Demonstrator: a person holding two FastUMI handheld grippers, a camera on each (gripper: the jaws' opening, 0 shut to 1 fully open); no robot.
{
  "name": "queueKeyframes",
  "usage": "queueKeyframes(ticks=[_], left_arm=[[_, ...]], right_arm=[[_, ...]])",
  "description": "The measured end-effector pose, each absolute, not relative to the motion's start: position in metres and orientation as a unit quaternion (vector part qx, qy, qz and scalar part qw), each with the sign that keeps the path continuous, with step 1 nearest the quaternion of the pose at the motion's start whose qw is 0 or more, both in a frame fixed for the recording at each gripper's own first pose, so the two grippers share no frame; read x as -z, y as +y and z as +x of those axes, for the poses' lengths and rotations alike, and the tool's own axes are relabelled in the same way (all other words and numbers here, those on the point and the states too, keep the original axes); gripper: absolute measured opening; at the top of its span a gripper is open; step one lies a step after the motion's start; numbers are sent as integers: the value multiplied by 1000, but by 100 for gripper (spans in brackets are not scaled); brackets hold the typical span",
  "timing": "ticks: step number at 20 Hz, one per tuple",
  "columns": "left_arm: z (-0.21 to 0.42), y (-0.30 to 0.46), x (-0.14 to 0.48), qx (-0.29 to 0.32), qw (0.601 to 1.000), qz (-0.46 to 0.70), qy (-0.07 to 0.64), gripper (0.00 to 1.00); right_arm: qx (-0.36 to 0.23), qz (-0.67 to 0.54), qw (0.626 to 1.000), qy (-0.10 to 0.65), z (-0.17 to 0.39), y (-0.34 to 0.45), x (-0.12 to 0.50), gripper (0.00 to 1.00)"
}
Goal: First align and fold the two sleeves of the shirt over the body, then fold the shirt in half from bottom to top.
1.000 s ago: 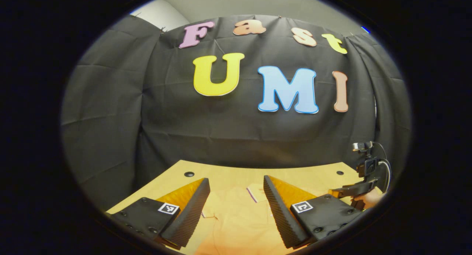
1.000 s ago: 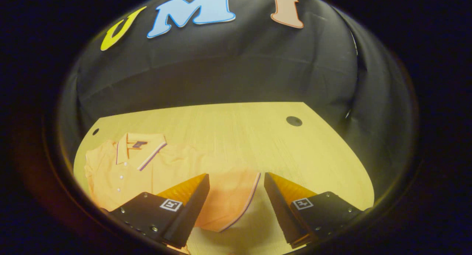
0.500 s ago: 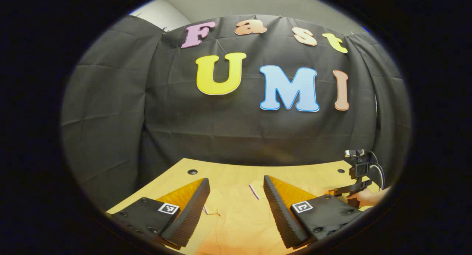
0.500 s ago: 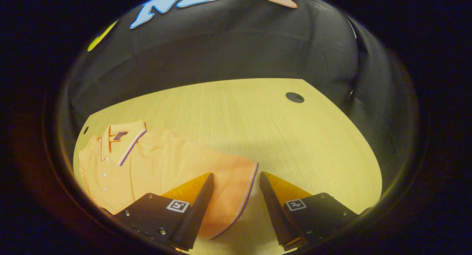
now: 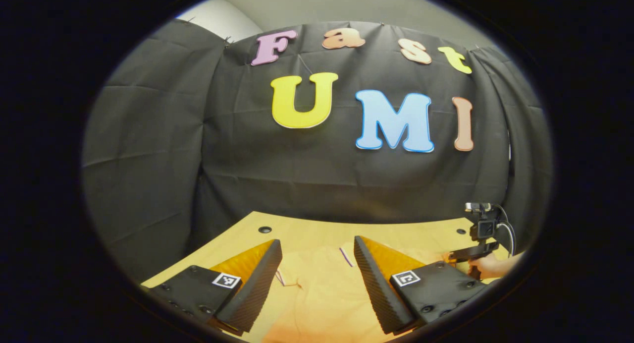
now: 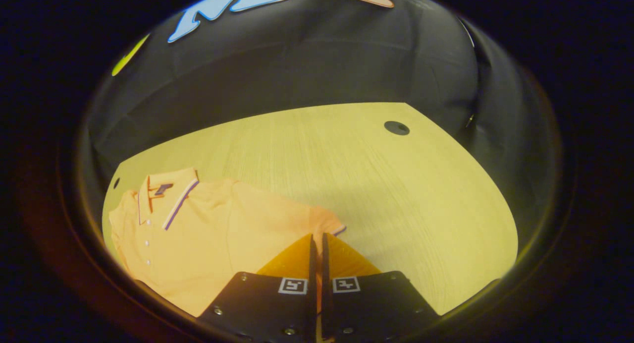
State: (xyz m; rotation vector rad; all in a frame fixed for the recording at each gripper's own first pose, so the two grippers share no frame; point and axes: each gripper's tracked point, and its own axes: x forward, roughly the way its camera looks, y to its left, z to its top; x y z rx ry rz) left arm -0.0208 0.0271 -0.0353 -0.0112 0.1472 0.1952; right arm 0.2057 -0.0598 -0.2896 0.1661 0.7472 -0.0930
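Note:
An orange polo shirt (image 6: 223,229) lies flat on the wooden table (image 6: 376,174), its striped collar (image 6: 171,197) toward the far left. My right gripper (image 6: 317,239) is shut on the cuff end of the shirt's sleeve (image 6: 329,221). From the left gripper view that gripper (image 5: 465,256) shows low over the table at the right, with a hand (image 5: 490,268) behind it. My left gripper (image 5: 317,244) is open and hovers over the shirt (image 5: 317,293), with cloth visible between its fingers but nothing held.
The black cloth wall stands close behind the table's far edge. Small round holes (image 6: 396,128) (image 5: 264,229) mark the table's far corners. Bare wood lies to the right of the shirt.
My right gripper has gone from open to shut, closing on the sleeve's cuff. The left gripper has drifted slightly and stays open.

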Motion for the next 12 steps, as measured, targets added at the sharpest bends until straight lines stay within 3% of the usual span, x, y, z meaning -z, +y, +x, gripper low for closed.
queueKeyframes(ticks=[1, 12], left_arm=[[-21, 27, 35, -99, 992, -6, 72, 94], [-25, 33, 31, -117, 991, -11, 58, 94]], right_arm=[[39, 73, 928, 363, 207, -58, 284, 0], [-34, 33, 956, 290, 208, 13, 209, 0]])
